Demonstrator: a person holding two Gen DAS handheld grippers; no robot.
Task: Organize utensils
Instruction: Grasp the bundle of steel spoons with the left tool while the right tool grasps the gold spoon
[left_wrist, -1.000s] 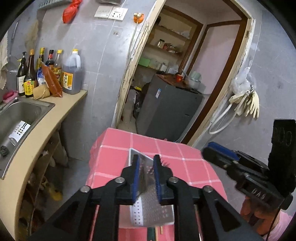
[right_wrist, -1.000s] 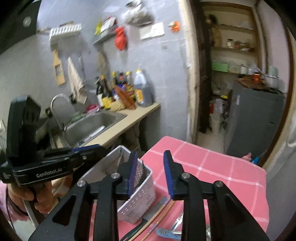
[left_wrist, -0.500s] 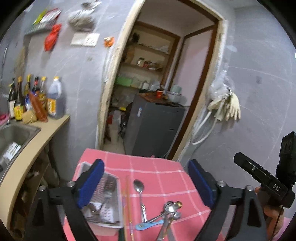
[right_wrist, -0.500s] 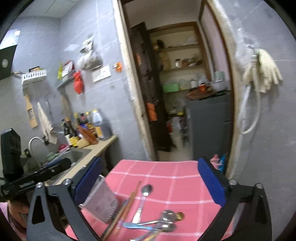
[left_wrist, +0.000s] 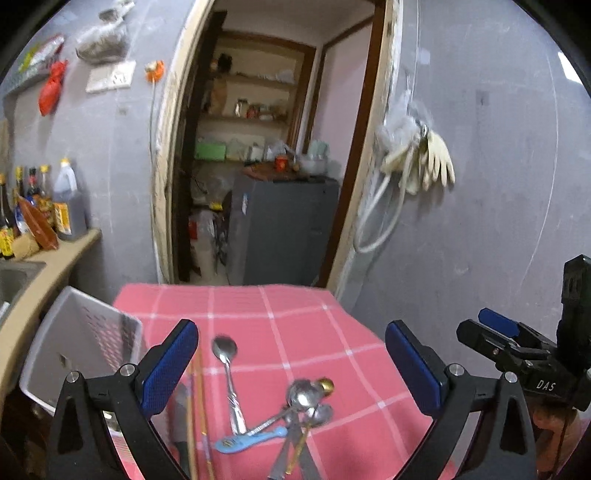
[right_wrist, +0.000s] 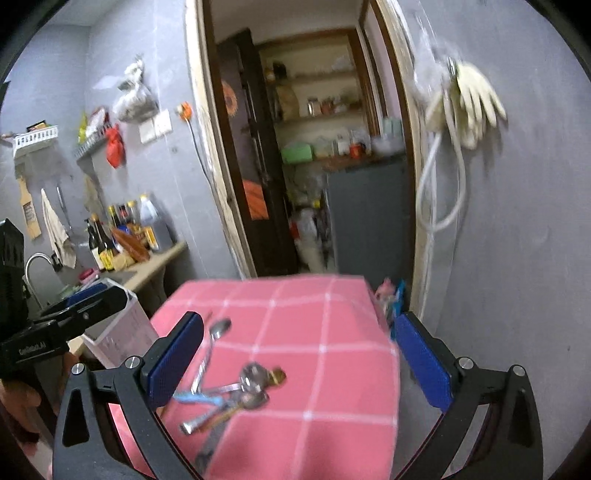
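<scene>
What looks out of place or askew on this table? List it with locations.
The white perforated basket sits tilted at the table's left edge, overhanging the pink checked cloth. Spoons lie loose in a crossed heap mid-table, one spoon apart beside the chopsticks. None is in the basket. Both grippers are open, empty.

spoon pile handles run off the bottom edge; basket partly hidden.

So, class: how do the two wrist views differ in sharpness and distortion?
Left wrist view: lone spoon and white basket slightly soft, doorframe bowed by the fisheye. Right wrist view: more smeared, hanging gloves and pink checked tablecloth edge streaked by motion.
</scene>
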